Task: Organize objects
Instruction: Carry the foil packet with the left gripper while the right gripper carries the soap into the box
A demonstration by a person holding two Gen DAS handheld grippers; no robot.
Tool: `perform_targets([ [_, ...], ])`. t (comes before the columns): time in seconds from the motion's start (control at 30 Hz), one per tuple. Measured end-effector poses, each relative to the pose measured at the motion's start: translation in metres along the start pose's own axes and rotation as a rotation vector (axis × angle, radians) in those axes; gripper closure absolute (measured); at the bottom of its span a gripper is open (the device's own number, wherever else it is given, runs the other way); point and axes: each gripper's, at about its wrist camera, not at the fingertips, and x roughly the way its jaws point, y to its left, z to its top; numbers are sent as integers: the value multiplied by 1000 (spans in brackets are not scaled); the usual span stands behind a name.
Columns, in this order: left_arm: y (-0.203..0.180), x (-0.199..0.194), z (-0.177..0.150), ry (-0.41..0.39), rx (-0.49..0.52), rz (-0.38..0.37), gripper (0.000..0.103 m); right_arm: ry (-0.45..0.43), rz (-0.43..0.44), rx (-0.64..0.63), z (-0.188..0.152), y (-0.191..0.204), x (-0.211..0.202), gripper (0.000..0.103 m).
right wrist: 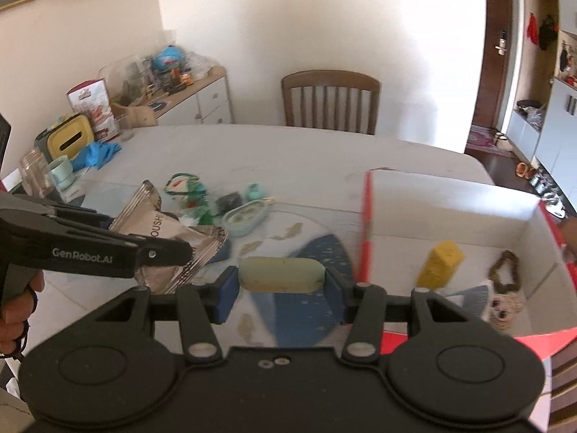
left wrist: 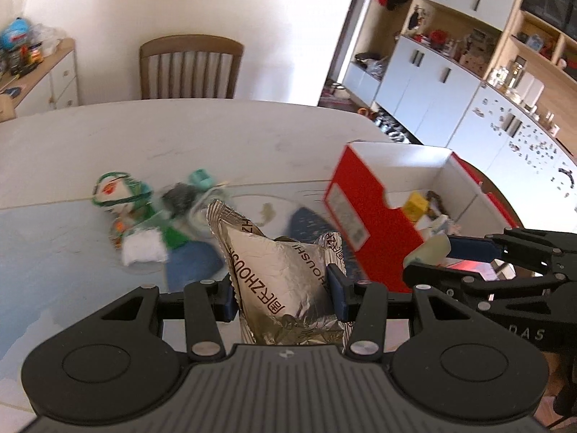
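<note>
My left gripper [left wrist: 283,294] is shut on a crinkled silver foil packet [left wrist: 285,281] and holds it above the table; the packet also shows in the right wrist view [right wrist: 169,249]. My right gripper [right wrist: 281,288] is shut on a pale yellow-green oblong lid or case [right wrist: 281,274], just left of the red and white cardboard box [right wrist: 450,202]. The same box [left wrist: 364,213] lies right of the left gripper. The box holds a yellow block [right wrist: 438,269], a brown bead loop [right wrist: 505,270] and a small light item. Loose items [right wrist: 216,202] lie on the table behind.
A mint oval case [right wrist: 245,218], a green-corded pouch [right wrist: 182,186] and a dark small object [right wrist: 229,200] lie mid-table. A wooden chair [right wrist: 330,103] stands at the far side. Jars, a cup and a yellow container [right wrist: 68,140] stand at the table's left end.
</note>
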Motion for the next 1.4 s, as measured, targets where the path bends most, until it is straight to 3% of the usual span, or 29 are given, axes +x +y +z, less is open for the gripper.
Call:
perform_targets([
  [0.43, -76, 33, 21, 9, 79, -62, 56, -12, -78, 61, -12, -81, -20, 54],
  [0.9, -162, 83, 72, -21, 173, -112, 56, 33, -159, 76, -21, -168, -25, 54],
  [1.13, -198, 124, 92, 14, 222, -127, 56, 95, -166, 66, -27, -193, -10, 54],
  [1.4, -214, 179, 108, 94, 225, -124, 56, 167, -133, 1, -24, -202, 14, 54],
])
